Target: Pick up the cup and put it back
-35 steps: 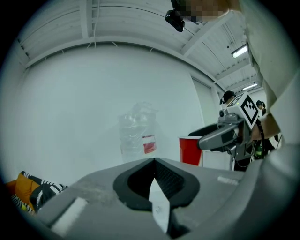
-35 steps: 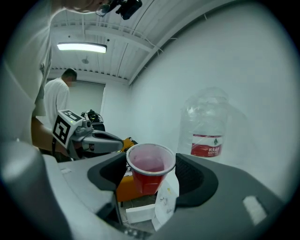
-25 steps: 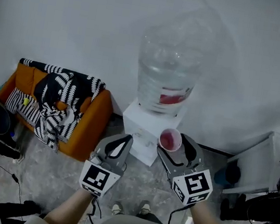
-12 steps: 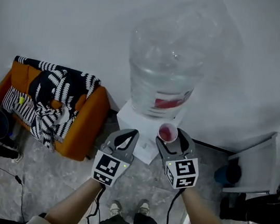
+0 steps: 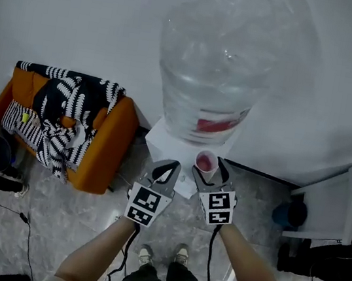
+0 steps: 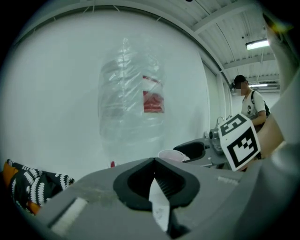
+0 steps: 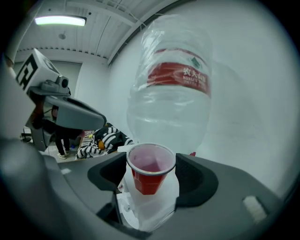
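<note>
My right gripper (image 5: 210, 168) clamps a tapered red plastic cup (image 7: 150, 178) just before the clear, ribbed, water-holding jug (image 5: 213, 70); my left gripper (image 5: 170, 167) is closed, empty.

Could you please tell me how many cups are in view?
1: a red cup held in the right gripper, in front of the water bottle. No other shows.

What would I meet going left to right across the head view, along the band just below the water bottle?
Orange armchair draped with a striped cloth → left hand-held gripper → red cup in the right hand-held gripper → white cabinet.
</note>
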Action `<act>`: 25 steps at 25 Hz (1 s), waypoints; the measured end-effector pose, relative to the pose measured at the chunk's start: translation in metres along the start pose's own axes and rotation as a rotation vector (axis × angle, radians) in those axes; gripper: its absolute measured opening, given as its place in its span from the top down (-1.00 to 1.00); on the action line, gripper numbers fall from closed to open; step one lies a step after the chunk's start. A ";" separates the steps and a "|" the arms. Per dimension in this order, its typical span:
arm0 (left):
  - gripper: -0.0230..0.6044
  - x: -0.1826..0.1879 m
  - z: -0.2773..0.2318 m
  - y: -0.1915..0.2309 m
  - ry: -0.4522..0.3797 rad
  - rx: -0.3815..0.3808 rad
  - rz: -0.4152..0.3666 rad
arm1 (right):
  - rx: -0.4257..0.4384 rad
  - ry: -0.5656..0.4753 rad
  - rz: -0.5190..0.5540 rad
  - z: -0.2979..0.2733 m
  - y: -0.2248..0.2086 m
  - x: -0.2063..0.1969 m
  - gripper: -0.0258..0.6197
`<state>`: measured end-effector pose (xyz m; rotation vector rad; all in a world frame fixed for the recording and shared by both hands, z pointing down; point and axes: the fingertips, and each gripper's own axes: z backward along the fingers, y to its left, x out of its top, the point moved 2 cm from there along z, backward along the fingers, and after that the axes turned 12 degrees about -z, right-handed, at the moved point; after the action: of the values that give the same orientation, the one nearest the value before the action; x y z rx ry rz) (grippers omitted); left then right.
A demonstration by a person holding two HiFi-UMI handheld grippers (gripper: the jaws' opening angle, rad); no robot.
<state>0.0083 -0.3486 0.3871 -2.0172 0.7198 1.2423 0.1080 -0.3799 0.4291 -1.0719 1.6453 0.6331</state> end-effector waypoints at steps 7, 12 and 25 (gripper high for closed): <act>0.92 -0.017 0.001 -0.006 0.037 -0.024 0.017 | -0.022 0.013 -0.025 -0.020 -0.003 -0.017 -0.11; 0.92 -0.025 0.003 -0.003 0.049 -0.011 0.040 | -0.031 -0.002 -0.023 -0.024 -0.004 -0.016 -0.14; 0.92 0.000 0.046 0.004 0.014 0.006 0.022 | -0.004 -0.038 -0.048 0.037 0.010 0.032 -0.07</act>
<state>-0.0196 -0.3157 0.3706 -2.0199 0.7539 1.2380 0.1141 -0.3557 0.3861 -1.0928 1.5820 0.6222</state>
